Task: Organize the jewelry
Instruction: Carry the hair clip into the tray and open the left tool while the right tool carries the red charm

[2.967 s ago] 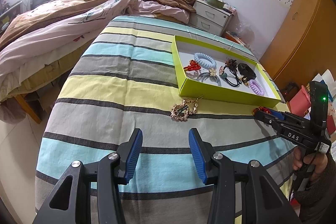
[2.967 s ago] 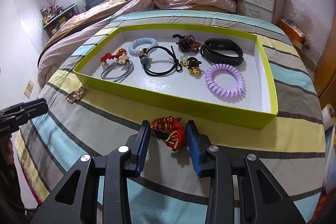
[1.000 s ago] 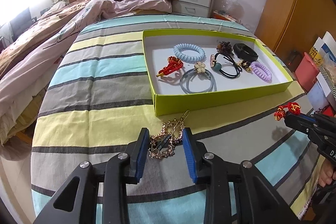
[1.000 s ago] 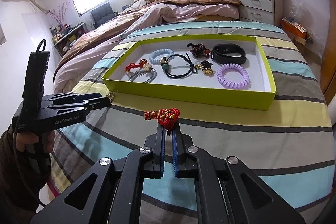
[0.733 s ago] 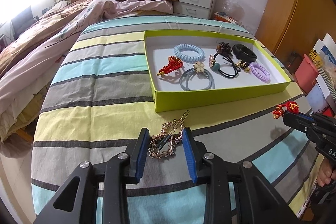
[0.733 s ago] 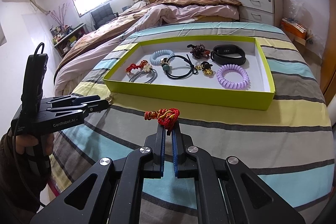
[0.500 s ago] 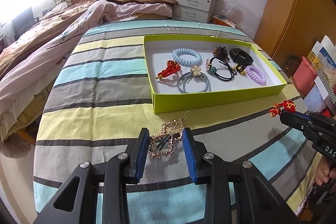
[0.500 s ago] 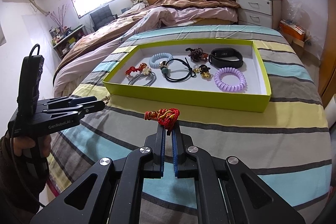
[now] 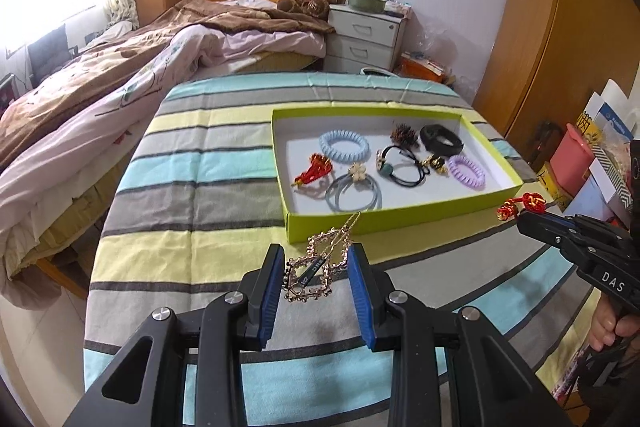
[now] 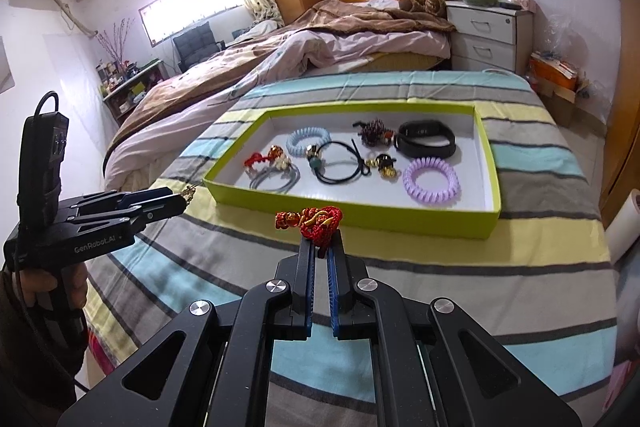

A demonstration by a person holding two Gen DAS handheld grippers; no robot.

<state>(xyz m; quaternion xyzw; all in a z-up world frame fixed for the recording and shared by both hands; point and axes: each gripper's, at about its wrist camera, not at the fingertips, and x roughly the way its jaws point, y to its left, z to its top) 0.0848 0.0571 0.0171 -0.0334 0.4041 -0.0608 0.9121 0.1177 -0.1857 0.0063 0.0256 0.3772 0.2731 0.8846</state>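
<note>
Two tongs, left (image 9: 316,269) clamped on gold filigree hairpin (image 9: 314,273) (dark centre), right (image 10: 320,247) clamped on red knotted charm (image 10: 316,221)

The right gripper (image 9: 524,223) carries the white lettering "DAS" on its black body, behind its fingers on the side facing the left wrist view. The left gripper (image 10: 180,203) carries the white lettering "GenRobot.AI" on the side of its black body, well behind its fingertips. No other text is legible; the small tag between the left gripper's fingers is too small to read.
</note>
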